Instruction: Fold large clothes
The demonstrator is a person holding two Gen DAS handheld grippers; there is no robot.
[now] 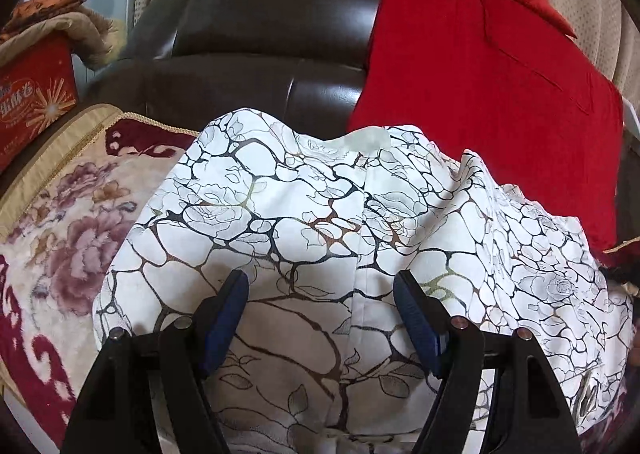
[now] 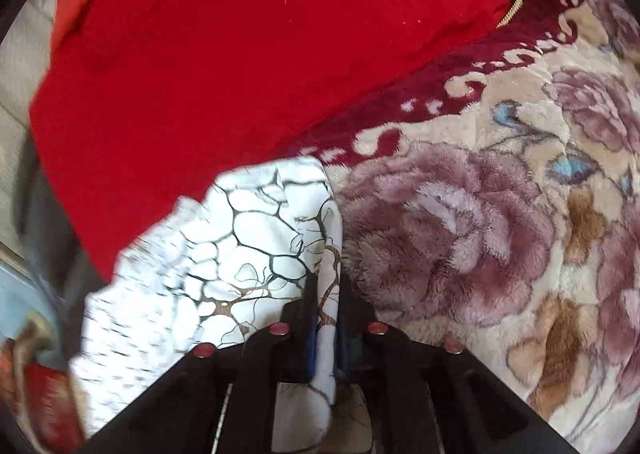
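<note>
Pinching a fold of white patterned garment (image 2: 224, 246), right gripper (image 2: 325, 294) is clamped tight; left gripper (image 1: 320, 294) hovers wide open over garment on floral blanket (image 2: 500, 214), red cloth (image 1: 480, 94) beside it.

White garment (image 1: 304, 214) with black crackle print; red cloth (image 1: 480, 94); floral beige-maroon blanket (image 2: 500, 214).

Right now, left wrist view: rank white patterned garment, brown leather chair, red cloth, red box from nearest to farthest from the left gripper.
From the left gripper:
1. White patterned garment, directly under the open fingers.
2. Brown leather chair, straight ahead, behind the garment.
3. Red cloth, ahead right, draped over the chair; too close to call against the chair.
4. Red box, far left.
</note>
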